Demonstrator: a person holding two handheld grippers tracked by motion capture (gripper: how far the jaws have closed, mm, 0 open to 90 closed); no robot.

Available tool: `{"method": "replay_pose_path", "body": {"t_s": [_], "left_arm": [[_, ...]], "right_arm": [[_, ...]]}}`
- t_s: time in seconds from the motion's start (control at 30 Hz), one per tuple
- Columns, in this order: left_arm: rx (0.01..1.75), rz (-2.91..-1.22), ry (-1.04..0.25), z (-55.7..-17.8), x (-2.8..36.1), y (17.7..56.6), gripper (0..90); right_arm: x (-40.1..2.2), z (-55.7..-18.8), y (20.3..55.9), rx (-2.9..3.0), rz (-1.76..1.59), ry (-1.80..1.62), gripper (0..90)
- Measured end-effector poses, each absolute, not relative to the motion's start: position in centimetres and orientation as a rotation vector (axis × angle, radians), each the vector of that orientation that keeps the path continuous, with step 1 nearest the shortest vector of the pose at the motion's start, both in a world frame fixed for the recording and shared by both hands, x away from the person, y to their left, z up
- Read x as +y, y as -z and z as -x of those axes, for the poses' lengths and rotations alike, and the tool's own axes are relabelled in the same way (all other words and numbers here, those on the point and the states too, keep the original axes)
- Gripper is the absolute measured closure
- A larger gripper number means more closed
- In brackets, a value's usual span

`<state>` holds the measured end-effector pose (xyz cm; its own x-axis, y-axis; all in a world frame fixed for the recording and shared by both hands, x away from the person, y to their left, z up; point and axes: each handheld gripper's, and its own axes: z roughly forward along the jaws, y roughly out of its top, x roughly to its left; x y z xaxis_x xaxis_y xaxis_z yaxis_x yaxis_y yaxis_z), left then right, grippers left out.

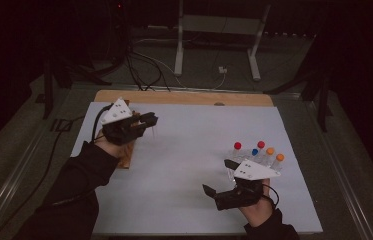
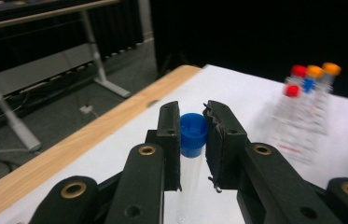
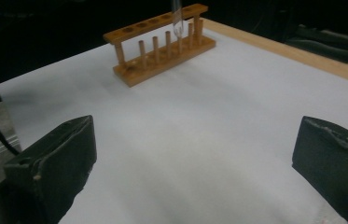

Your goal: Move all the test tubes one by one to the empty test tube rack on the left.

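Foreground: two dark-sleeved forearms are coming in from the bottom edge of the high view, one gripper in each hand, over a white-covered table [image 1: 184,165].
Left gripper [image 1: 150,120]: it is hovering at the table's left side, above the wooden rack [image 1: 125,159], pointing toward the middle of the table.
Left fingers [image 2: 169,140]: they are clamping a clear tube with a blue cap [image 2: 193,134]; the cap is sitting between the two black pads, and the tube body is hanging down past them.
Rack: in the right gripper view its holes are looking empty, with the tip of a clear tube hanging just above its far end.
Right gripper [image 1: 219,177]: it is resting low near the table's front right, aimed left toward the rack.
Right fingers [image 3: 57,158]: they are standing wide apart and gripping nothing.
Remaining tubes [image 1: 259,156]: a cluster with red, blue and orange caps is waiting just beyond the right gripper.
Progress: judging by this, racking is only starting; one tube is being carried and the cluster is left.
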<state>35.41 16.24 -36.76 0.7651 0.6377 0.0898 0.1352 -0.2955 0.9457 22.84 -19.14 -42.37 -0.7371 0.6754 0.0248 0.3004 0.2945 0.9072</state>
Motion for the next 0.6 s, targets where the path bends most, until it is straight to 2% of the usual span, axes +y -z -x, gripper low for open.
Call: {"method": "replay_pose_path", "body": {"t_s": [0.6], "left_arm": [[0.882, -1.74, -0.73, -41.0, 22.0, 36.3, 77.7]], "right_arm": [[-19.4, -22.7, 42.3, 2.181, -0.866, -1.454, 0.0]]}}
